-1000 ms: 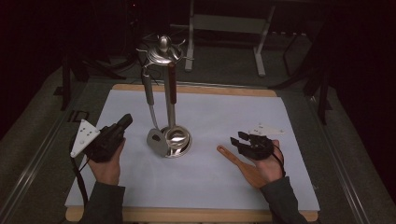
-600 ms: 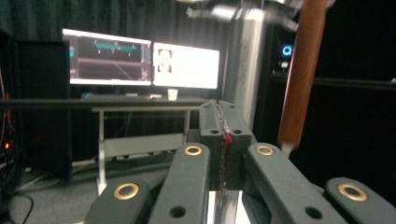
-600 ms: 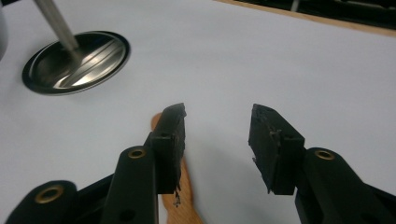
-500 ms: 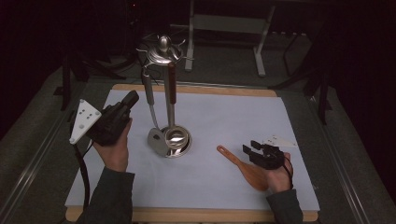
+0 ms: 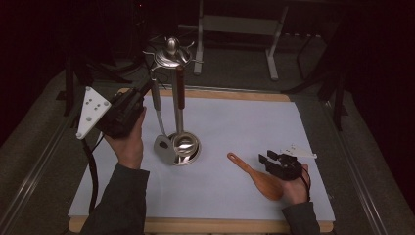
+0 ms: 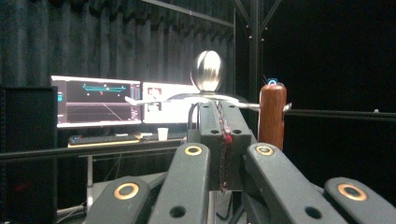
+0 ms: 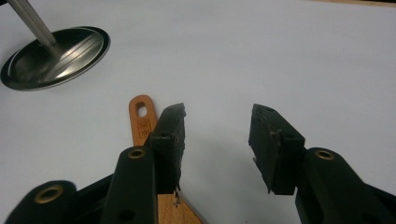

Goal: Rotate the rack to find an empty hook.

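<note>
Dim tabletop covered by a white rectangular mat, with a polished steel utensil stand of round base and ball-topped hook ring set upright on its left half.

Hanging from the stand's ring, on its right side: a utensil with a dark brown wooden handle.

Just left of the stand's post: a long steel spatula, blade low beside the stand's base, thin handle slanting up toward the ring. Pinched at its top end, it seems, by the left gripper, raised level with the ring, jaws pressed fully together. From the left gripper view, the closed left gripper aimed at the stand's ball top, brown handle just to its right.

Well right of the stand's base, flat on the mat: an orange-brown wooden rice spoon, handle hole pointing toward the stand. Low over its handle, the right gripper, jaws spread wide, nothing clamped; one jaw above the wood, the other over bare mat.

Judged progress: one utensil hung, steel spatula nearly at its hook, wooden spoon not yet picked up.
</note>
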